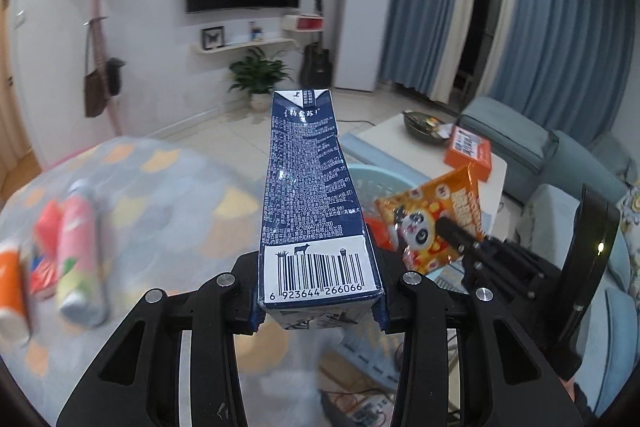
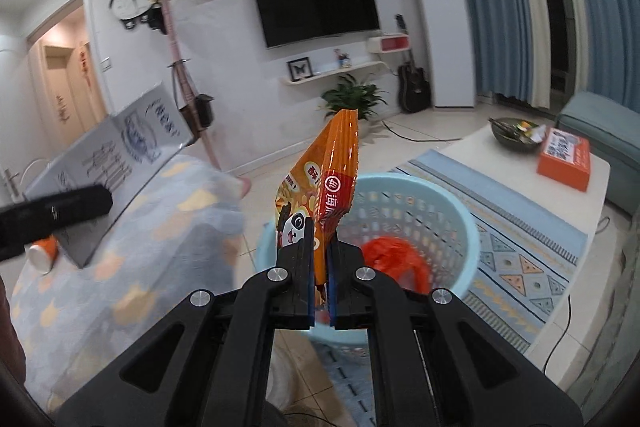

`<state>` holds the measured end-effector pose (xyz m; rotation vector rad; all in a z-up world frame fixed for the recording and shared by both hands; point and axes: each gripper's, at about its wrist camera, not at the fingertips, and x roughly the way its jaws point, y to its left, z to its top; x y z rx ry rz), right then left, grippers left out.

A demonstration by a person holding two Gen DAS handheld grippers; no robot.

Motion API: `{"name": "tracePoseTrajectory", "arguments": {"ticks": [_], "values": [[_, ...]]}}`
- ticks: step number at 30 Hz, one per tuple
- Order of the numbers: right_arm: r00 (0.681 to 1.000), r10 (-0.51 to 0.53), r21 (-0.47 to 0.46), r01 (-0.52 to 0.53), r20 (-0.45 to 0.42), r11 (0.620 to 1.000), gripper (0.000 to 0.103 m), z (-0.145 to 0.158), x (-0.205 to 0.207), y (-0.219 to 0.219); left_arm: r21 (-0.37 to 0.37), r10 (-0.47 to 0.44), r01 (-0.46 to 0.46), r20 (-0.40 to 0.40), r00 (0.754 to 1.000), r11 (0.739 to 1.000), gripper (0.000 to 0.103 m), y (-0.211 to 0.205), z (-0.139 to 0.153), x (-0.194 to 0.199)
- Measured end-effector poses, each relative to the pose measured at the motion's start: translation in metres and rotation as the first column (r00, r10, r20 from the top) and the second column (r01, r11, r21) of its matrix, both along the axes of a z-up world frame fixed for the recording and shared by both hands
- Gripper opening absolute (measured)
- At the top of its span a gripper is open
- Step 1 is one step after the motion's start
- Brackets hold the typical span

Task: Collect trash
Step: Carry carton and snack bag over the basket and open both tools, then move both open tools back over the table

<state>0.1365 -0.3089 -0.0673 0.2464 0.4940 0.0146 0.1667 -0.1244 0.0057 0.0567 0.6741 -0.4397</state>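
Carton [image 1: 316, 195] clamped between left tongs [image 1: 320, 311].

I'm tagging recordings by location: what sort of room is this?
Most likely a home living room: a wall-mounted television, a blue sofa beside a low white table, and a guitar propped by the wall.

Each claw, left claw [image 1: 320, 311] and right claw [image 2: 321, 291], consists of matte black linkage arms with triangular cut-outs. Silver round screw heads mark the pivots. Blue pads line the inner finger faces.
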Motion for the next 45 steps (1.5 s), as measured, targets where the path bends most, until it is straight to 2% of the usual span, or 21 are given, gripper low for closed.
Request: {"name": "tracePoseTrajectory", "arguments": {"ticks": [8, 18, 20, 22, 23, 24, 25, 30, 36, 45], "values": [[0.997, -0.066, 0.037, 0.068, -0.038, 0.997, 0.003, -0.029, 0.021, -0.050, 0.059, -0.039, 0.042, -0.048, 0.998, 0.997, 0.038, -0.047, -0.026, 0.040], [0.990, -0.075, 0.041, 0.081, -0.123, 0.996, 0.004, -0.061, 0.049, -0.067, 0.121, -0.020, 0.034, -0.113, 0.993, 0.992, 0.039, -0.076, -0.055, 0.077], [0.986, -0.082, 0.035, 0.088, -0.143, 0.996, 0.010, -0.066, 0.052, -0.066, 0.123, -0.007, 0.022, -0.124, 0.992, 0.992, 0.043, -0.075, -0.057, 0.082], [0.983, -0.088, 0.034, 0.095, -0.158, 0.995, 0.026, -0.069, 0.054, -0.066, 0.123, 0.008, 0.009, -0.136, 0.991, 0.992, 0.055, -0.075, -0.055, 0.087], [0.984, -0.089, 0.039, 0.096, -0.156, 0.995, 0.032, -0.069, 0.053, -0.066, 0.119, 0.021, -0.005, -0.139, 0.990, 0.993, 0.058, -0.072, -0.055, 0.088], [0.985, -0.089, 0.050, 0.097, -0.145, 0.994, 0.049, -0.068, 0.052, -0.067, 0.114, 0.034, -0.018, -0.139, 0.990, 0.993, 0.058, -0.067, -0.054, 0.088], [0.986, -0.095, 0.057, 0.103, -0.134, 0.993, 0.057, -0.067, 0.050, -0.068, 0.111, 0.039, -0.023, -0.140, 0.989, 0.994, 0.058, -0.066, -0.052, 0.087], [0.986, -0.114, 0.083, 0.125, -0.123, 0.989, 0.057, -0.059, 0.042, -0.069, 0.099, 0.069, -0.056, -0.131, 0.989, 0.993, 0.058, -0.049, -0.040, 0.077], [0.989, -0.089, 0.087, 0.100, -0.122, 0.991, 0.057, -0.051, 0.028, -0.052, 0.098, 0.110, -0.101, -0.088, 0.990, 0.990, 0.058, -0.024, -0.025, 0.047], [0.991, 0.027, 0.063, -0.019, -0.130, 0.998, 0.065, -0.030, 0.003, 0.014, 0.078, 0.245, -0.241, -0.043, 0.969, 0.967, 0.058, 0.057, -0.005, -0.008]]}}
